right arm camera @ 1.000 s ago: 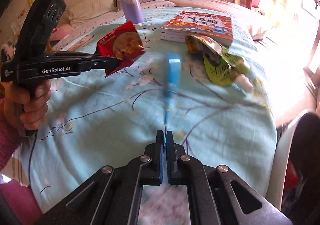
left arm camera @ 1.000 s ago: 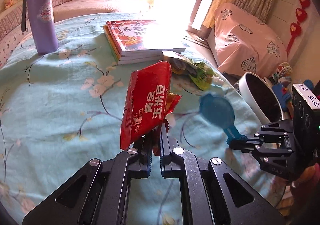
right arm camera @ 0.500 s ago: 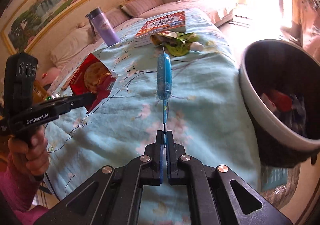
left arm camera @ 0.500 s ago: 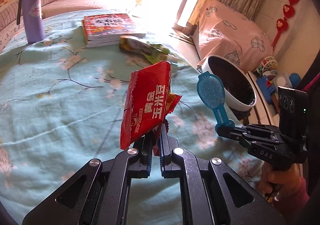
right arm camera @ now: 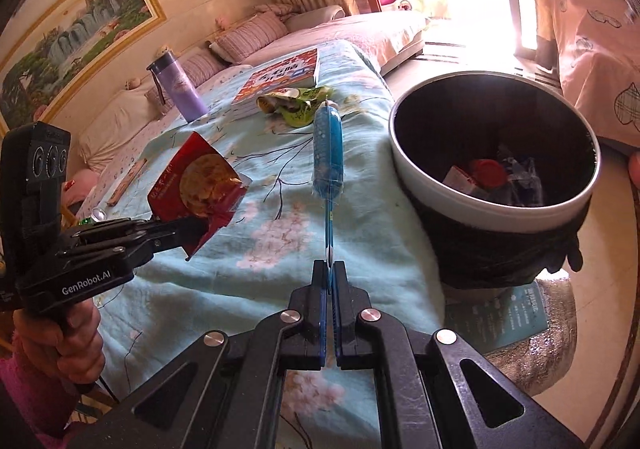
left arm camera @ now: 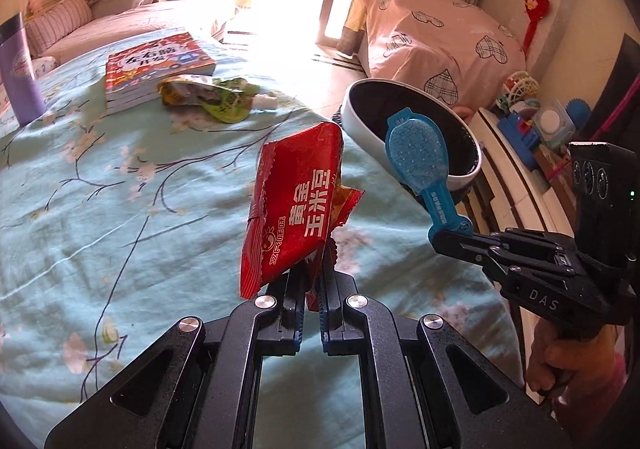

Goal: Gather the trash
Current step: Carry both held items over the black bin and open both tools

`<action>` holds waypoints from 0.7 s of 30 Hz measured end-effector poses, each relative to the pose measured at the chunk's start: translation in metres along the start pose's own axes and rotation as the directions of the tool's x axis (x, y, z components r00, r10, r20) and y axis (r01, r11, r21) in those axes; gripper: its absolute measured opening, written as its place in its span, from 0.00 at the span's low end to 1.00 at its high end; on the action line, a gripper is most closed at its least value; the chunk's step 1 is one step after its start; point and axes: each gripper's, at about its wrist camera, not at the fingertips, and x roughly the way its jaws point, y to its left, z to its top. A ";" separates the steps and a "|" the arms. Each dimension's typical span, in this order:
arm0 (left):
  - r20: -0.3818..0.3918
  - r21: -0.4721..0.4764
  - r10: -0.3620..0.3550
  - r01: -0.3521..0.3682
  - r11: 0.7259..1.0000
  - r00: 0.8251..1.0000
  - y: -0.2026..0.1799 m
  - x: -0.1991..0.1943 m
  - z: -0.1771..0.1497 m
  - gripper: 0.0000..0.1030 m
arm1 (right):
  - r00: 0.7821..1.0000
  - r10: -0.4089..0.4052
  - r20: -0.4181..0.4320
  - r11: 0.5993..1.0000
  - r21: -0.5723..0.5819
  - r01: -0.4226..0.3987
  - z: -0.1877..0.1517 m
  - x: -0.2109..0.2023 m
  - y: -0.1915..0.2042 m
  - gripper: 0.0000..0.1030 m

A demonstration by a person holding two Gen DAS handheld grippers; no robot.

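A: Both sets of jaws are pinched tight. The left gripper [left arm camera: 312,269] has the red snack wrapper [left arm camera: 294,205] by its bottom corner, and the right gripper [right arm camera: 329,277] nips the thin handle end of the blue brush-like packet [right arm camera: 328,147].

B: And the trash bin [right arm camera: 496,221]?

A: Off the table's edge, to the right of both loads, with scraps already inside. Carry each piece over the rim before letting go, I'd say. That wrapper is floppy and could catch the lip.

B: Anything left?

A: The green pouch [left arm camera: 208,99], lying against the book [left arm camera: 156,61] on the tablecloth [left arm camera: 80,185], well beyond the fingers.
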 end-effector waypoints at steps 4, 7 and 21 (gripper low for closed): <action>-0.002 0.023 0.006 -0.006 1.000 1.000 -0.012 0.003 0.006 0.05 | 1.000 -0.021 0.018 1.000 0.008 0.021 0.000 -0.008 -0.008 0.02; 0.002 0.046 0.012 -0.012 0.999 1.000 -0.022 0.003 0.010 0.05 | 0.999 -0.032 0.034 0.999 0.024 0.031 0.001 -0.017 -0.017 0.02; -0.003 0.119 0.005 -0.004 0.993 1.000 -0.059 0.016 0.023 0.05 | 0.994 -0.079 0.076 0.994 0.078 0.073 0.009 -0.042 -0.058 0.02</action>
